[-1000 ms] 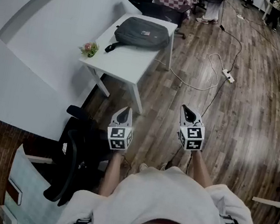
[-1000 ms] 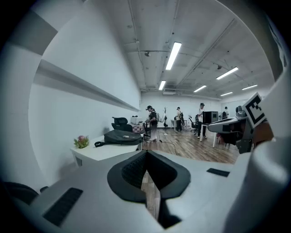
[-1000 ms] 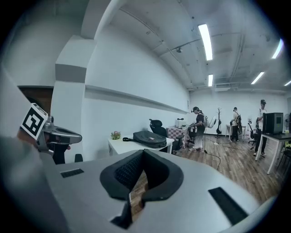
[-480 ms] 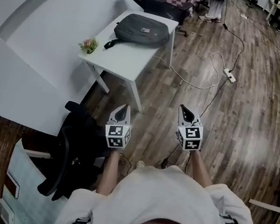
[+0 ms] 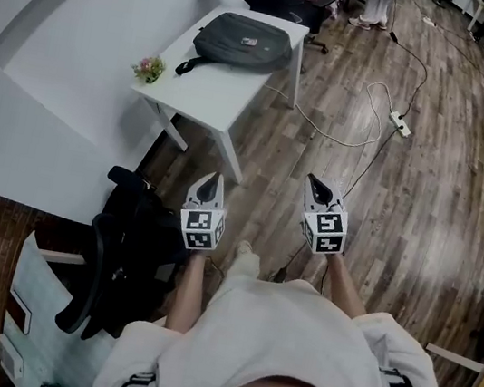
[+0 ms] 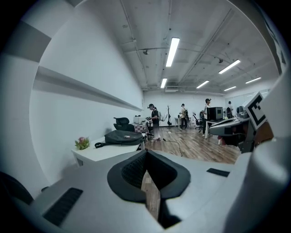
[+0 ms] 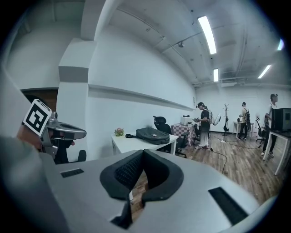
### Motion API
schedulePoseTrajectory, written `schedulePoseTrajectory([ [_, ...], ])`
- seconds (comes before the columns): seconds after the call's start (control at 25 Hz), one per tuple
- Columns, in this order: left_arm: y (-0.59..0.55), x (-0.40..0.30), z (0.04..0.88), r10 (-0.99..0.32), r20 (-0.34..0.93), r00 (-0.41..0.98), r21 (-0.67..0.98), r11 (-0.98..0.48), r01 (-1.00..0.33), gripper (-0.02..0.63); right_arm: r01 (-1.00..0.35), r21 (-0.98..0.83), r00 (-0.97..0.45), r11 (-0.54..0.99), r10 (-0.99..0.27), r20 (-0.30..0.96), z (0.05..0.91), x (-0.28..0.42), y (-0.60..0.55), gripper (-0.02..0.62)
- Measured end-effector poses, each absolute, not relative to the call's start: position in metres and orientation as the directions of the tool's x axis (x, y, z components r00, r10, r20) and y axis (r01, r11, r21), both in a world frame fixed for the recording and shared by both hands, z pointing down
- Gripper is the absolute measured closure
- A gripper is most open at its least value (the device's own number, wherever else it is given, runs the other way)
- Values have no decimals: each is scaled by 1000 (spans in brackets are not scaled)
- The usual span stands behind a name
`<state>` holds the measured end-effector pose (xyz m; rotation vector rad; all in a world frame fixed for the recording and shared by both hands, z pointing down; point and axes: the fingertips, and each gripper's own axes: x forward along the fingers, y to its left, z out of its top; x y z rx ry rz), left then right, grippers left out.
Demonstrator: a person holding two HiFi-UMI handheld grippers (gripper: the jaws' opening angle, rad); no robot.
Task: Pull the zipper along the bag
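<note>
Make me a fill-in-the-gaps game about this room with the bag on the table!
The dark grey fabric bag lies on the ____ rectangular table.
The small plant beside the bag has ____ flowers.
The left hand-held gripper and right hand-held gripper are shut and hold ____.
Missing words: white; pink; nothing.

Dark grey bag (image 5: 244, 40) lies flat on far end of white counter (image 5: 205, 95), strap trailing toward flowers.
</note>
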<state>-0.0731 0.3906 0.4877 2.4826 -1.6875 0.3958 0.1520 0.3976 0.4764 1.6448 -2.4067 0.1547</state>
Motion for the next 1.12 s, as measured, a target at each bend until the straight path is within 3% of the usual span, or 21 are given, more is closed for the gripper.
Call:
schedulePoseTrajectory([
  [0.32, 331, -75, 498, -894, 277, 351, -39, -376, -926, 580, -926, 38, -354, 375, -901, 251, 488, 146, 342, 581],
  [1.12, 58, -96, 495, -862, 269, 430, 20, -441, -897, 580, -924, 97, -327, 369, -898, 294, 472, 99, 89, 581],
])
